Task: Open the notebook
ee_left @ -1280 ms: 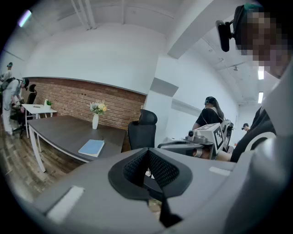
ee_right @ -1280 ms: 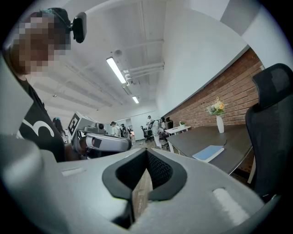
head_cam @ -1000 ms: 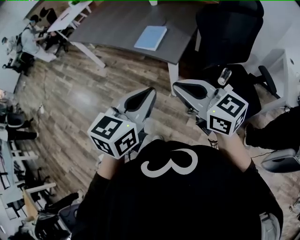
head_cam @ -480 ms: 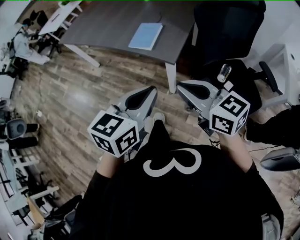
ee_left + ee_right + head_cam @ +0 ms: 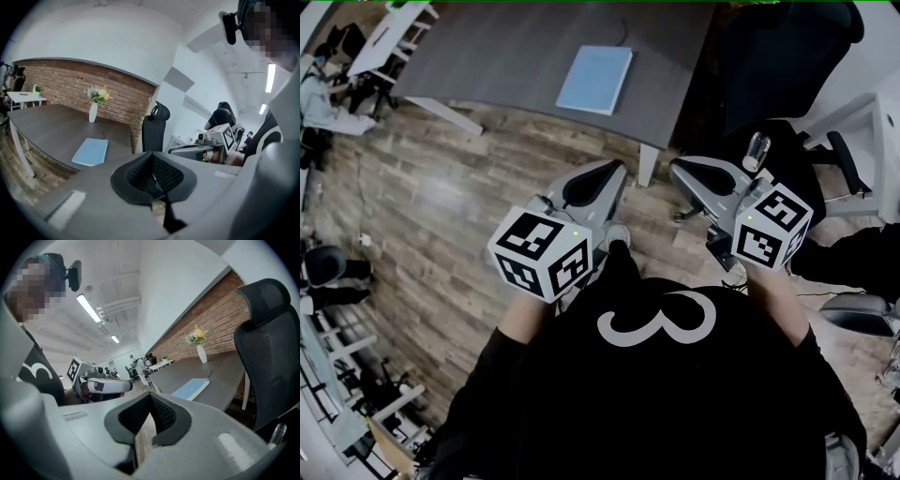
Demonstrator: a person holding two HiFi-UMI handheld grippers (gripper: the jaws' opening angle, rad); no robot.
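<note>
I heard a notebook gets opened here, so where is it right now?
In the head view the notebook lies at top centre on the grey table, near its right end, just left of the black chair.

Head view steeply down from above, bench [image 5: 506, 56] well ahead, left gripper view and right gripper view near level along their jaws, sharing that distant bench (notebook [image 5: 90, 152] too)
</note>
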